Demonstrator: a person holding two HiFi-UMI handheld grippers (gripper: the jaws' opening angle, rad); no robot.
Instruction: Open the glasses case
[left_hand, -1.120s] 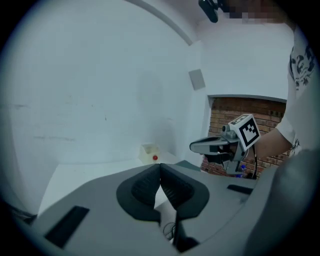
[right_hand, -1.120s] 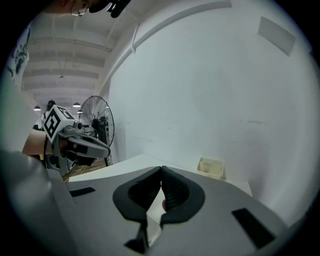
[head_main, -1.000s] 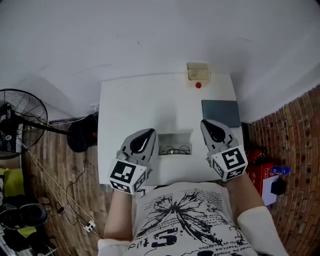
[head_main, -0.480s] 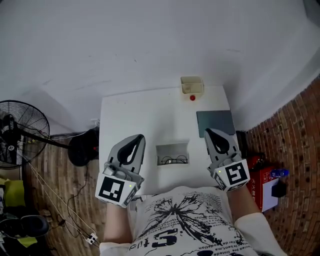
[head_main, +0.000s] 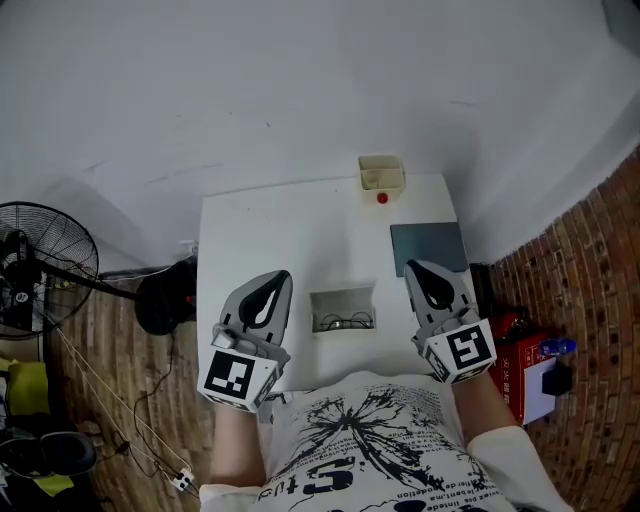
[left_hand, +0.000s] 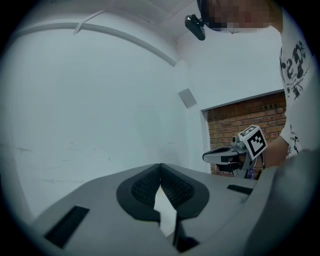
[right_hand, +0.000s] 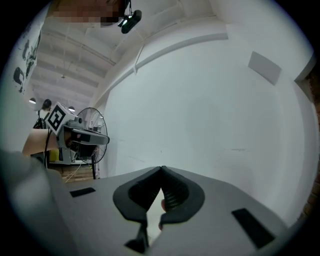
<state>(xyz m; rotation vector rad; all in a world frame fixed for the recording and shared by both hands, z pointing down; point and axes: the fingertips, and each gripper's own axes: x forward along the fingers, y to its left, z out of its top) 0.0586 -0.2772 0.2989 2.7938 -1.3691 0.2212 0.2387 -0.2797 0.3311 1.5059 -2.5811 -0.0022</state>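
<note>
Hovering the left gripper (head_main: 277, 280) and the right gripper (head_main: 422, 270) above the near half of the bench (head_main: 270, 225), one on each side of the glasses case (head_main: 342, 300) and touching it with neither. Pressing the fingers of both together on nothing, tips meeting, showing plainly in each gripper view.

Looking at the case lying between the two grippers, close to the bench's front edge, apparently already open and exposing a pair of glasses (head_main: 346, 321) inside. Judging the opening done, or very nearly.

Seeing the main danger in any move back down. Risking, with closed fingers dropping blind from either side, clipping the raised part of the case and flipping it shut again. Also risking shoving the whole case toward the front edge, since it looks light. Not being able to tell how firmly the open half is standing, so treating even a slight knock as enough.

Risking as well, with the glasses sitting loose, tipping them out through any jolt. Watching the right gripper too, hanging just beside the grey pad (head_main: 428, 243) and liable to catch its corner when swinging outward.
</note>
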